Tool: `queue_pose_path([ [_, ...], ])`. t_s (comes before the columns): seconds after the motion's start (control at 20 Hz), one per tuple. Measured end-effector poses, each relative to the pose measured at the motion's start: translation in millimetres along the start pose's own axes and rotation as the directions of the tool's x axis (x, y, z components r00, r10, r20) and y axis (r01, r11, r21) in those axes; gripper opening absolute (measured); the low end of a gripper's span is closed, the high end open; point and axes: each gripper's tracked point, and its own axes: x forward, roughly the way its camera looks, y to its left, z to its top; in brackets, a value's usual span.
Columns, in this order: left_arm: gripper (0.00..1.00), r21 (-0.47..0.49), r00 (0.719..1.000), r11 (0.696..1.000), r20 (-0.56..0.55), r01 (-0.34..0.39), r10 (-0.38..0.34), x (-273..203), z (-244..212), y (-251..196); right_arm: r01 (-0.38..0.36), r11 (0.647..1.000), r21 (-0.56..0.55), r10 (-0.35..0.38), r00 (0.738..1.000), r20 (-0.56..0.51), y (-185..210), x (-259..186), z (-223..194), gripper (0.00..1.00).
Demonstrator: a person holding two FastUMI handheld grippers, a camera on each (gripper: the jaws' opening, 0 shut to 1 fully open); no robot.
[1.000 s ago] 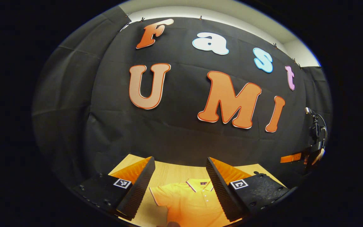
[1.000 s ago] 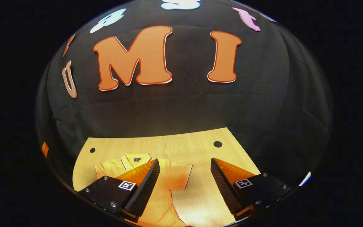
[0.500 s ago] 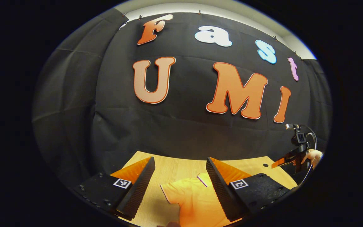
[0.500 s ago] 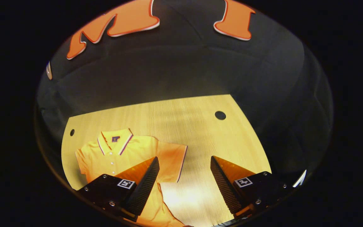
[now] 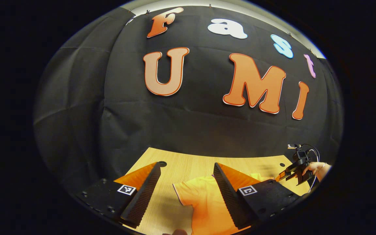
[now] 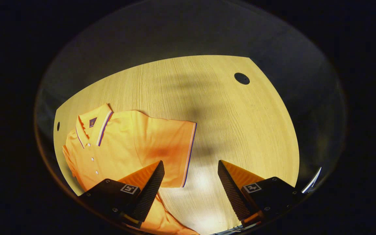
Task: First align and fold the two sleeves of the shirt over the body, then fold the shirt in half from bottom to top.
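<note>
Both grippers spread, empty. Right gripper (image 6: 188, 182) hovers nearest the shirt (image 6: 126, 143); its sleeve (image 6: 175, 147) edge lies between the jaws.

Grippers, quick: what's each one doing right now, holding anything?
Left gripper: open, holding nothing, above the orange shirt.
Right gripper: open, holding nothing, over the shirt's sleeve edge and the wooden table.
</note>
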Motion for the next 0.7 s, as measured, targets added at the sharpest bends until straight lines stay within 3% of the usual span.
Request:
queue_pose_path([
  [0.2,0.98,-0.002,1.000,1.000,-0.027,-0.011,0.011,3,-9,4,-0.059,0.996,0.059,0.063,0.996,-0.062,13,17,-5,0.97],
  [0.7,0.98,-0.040,0.997,0.999,-0.067,-0.032,0.029,8,-24,14,-0.018,0.997,0.075,0.026,0.994,-0.109,13,45,-19,0.91],
])
